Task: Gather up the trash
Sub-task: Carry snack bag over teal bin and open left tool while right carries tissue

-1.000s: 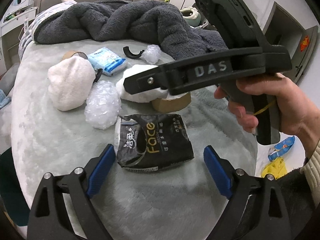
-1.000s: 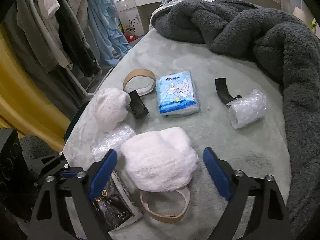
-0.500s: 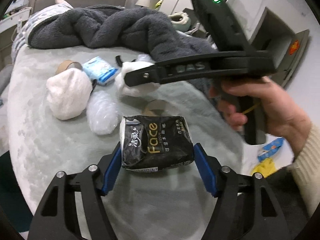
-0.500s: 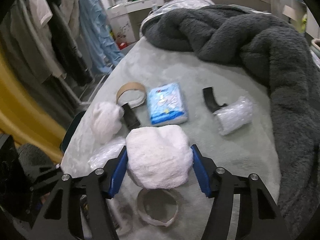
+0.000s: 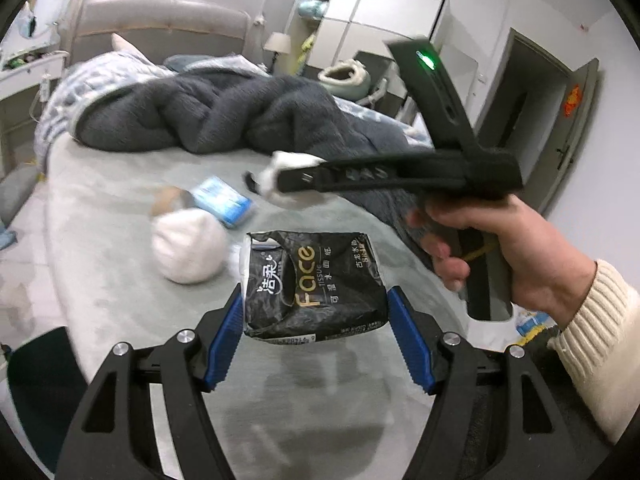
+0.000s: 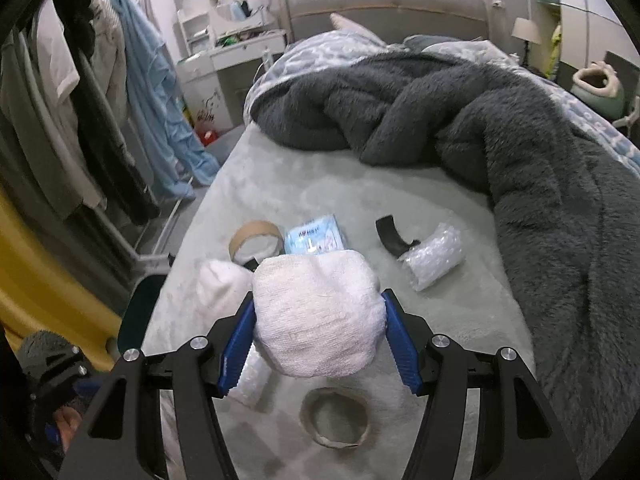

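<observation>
A black "Face" tissue pack [image 5: 312, 280] hangs above the grey bed sheet [image 5: 120, 300], crumpled between the blue pads of my left gripper [image 5: 315, 304], which is shut on it. My right gripper [image 6: 318, 316] is shut on a white fluffy wad [image 6: 320, 280], also lifted off the bed. The left wrist view shows the right gripper [image 5: 280, 178] from the side, held by a hand [image 5: 500, 240], with the wad [image 5: 280, 196] at its tip.
On the bed lie a second white wad [image 6: 224, 288], two cardboard rings [image 6: 256, 236] [image 6: 334, 420], a blue tissue pack [image 6: 316, 236], a black curved piece [image 6: 390, 236] and bubble wrap [image 6: 434, 260]. A dark grey blanket [image 6: 440, 112] is heaped behind and right.
Both grippers closed on what lay between their fingers, the left on the black pack, the right on the white wad, and both rose off the bed with them.
</observation>
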{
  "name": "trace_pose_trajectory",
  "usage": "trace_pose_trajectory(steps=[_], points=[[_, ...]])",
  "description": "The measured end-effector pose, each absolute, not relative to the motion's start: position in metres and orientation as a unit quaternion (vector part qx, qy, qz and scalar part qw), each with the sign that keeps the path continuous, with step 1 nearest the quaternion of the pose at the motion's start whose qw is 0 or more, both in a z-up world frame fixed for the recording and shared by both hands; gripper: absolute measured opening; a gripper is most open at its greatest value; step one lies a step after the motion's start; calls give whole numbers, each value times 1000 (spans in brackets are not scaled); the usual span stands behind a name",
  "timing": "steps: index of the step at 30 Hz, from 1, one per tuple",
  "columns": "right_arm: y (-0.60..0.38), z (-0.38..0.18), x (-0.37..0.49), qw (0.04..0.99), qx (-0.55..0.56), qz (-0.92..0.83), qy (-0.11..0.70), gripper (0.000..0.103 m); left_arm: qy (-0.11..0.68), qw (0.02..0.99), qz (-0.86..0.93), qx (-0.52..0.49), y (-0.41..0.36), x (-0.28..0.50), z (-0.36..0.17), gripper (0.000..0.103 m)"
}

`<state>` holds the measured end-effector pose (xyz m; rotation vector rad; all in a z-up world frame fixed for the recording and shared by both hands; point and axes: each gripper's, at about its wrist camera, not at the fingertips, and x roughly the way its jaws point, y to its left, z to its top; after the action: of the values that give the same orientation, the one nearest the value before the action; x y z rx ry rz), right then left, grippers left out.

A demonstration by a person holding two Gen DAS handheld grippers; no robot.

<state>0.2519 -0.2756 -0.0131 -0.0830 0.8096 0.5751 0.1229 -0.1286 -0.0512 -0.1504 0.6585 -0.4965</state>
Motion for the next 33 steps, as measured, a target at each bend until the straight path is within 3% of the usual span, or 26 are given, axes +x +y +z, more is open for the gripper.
trace_pose_trajectory(steps=[17,33], points=[[-214,-9,200,900,-20,247,359,62,287,946,-108,-104,-12,100,-23,72],[-129,-14,189,878,-47,311,360,62,366,920,-9,-140,73,104,-63,73]])
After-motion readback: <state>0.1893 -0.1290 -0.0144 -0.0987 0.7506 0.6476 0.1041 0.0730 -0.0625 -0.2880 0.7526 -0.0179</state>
